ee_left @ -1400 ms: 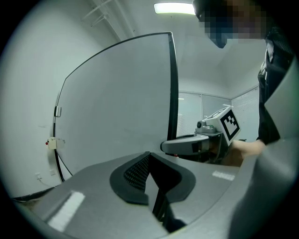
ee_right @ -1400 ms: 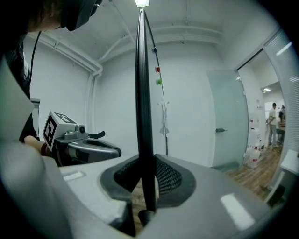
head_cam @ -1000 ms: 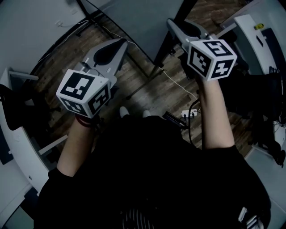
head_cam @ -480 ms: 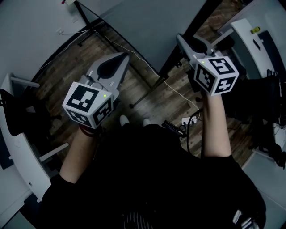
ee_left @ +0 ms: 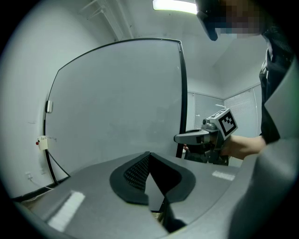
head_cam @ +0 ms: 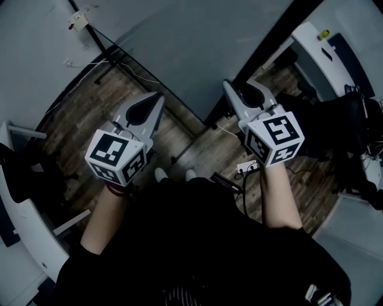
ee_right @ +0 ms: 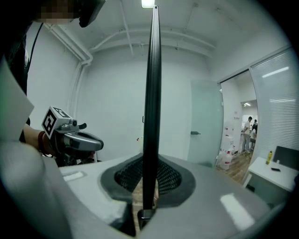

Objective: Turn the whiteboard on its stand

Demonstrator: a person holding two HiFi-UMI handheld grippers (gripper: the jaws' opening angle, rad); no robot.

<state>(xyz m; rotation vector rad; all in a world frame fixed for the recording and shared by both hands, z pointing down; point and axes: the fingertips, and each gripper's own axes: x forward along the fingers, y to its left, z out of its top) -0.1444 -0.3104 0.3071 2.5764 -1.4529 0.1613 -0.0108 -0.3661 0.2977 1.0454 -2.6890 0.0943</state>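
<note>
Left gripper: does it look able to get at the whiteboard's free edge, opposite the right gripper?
Probably yes. Nothing stands between the left gripper and the whiteboard, whose face fills its view; the right gripper clamps only the other edge. The left gripper's jaws look shut, so they'd have to open first.

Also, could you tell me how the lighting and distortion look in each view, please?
Head view: dim, bluish, dark at the corners. Left gripper view: fisheye bows the whiteboard; ceiling light glares. Right gripper view: brighter, round dark vignette.

no readable text, labels, numbers or signs
</note>
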